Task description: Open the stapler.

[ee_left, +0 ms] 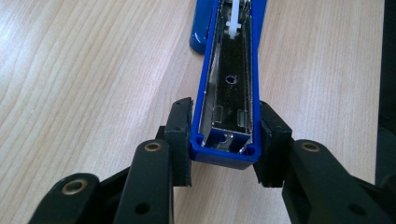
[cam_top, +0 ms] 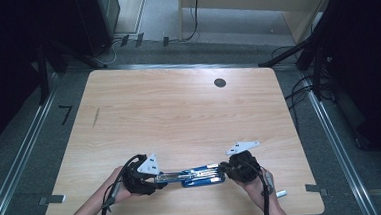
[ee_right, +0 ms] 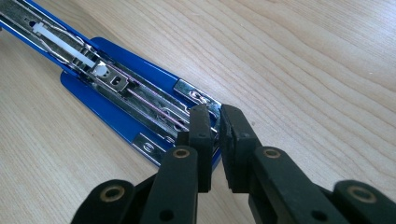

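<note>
One blue stapler (cam_top: 195, 176), swung fully open flat, lies near the table's (cam_top: 179, 113) front edge, about midway between the front corners, stretched left-right between the two grippers. Left gripper (cam_top: 150, 179) has its jaws clamped on the end of the stapler's blue top cover (ee_left: 226, 112); the pads (ee_left: 180, 135) press both side walls, with the empty metal channel facing up. Right gripper (cam_top: 230, 169) sits at the other end, over the base (ee_right: 116, 116); its jaws are nearly together with a thin gap, fingertips (ee_right: 201, 126) at the front tip of the staple magazine (ee_right: 135, 91). Can't tell if they pinch the rail tip or just touch it. The white pusher (ee_right: 65, 44) is visible farther back in the magazine. Step in hand, by my read: stapler held open, the left holding the cover steady while the right works on the magazine front, likely loading/checking staples or readying to fold it shut. Next move calls for the left keeping a firm hold and the right making a small, precise motion along the rail without the base sliding. Count: one stapler, two grippers, one dark round hole (cam_top: 220, 82) in the table near the back edge, and one small white item (cam_top: 281, 193) near the front right corner, too small to identify.
</note>
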